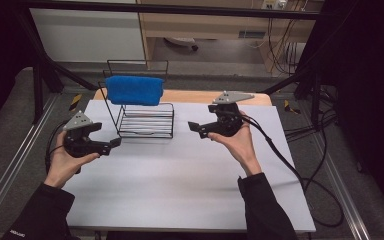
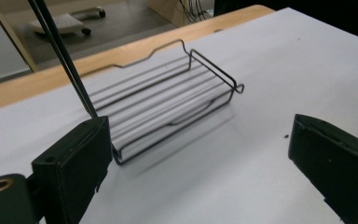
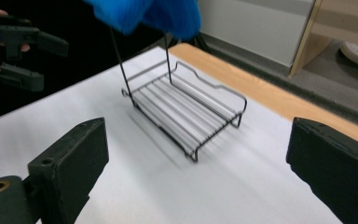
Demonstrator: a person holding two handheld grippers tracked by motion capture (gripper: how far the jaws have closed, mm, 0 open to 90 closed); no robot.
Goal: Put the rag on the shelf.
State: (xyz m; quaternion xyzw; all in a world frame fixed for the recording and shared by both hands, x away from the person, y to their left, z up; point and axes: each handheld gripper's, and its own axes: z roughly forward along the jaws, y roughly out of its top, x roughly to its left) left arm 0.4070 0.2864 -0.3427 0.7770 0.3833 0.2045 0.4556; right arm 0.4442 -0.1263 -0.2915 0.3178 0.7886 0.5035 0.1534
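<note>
Gaping wide, left tongs point(image 1: 111, 143) and right tongs point(image 1: 196, 128) hold nothing.

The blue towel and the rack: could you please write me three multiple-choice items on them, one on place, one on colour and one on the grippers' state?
1. Where is the towel?
A. Flat on the table
B. Draped over the top bar of the rack
C. Between the right gripper's jaws

2. What colour is the towel?
A. Red
B. White
C. Blue

3. How do the jaws of the left gripper and the right gripper stand?
A. Both open with nothing between them
B. Both shut on the towel
C. Left shut on the rack, right open

Answers:
1 B: in the high view the towel hangs over the rack's upper bar, above the wire tray.
2 C: it is bright blue in the high view and the right gripper view.
3 A: each gripper view shows its two jaws wide apart over bare table.
</note>
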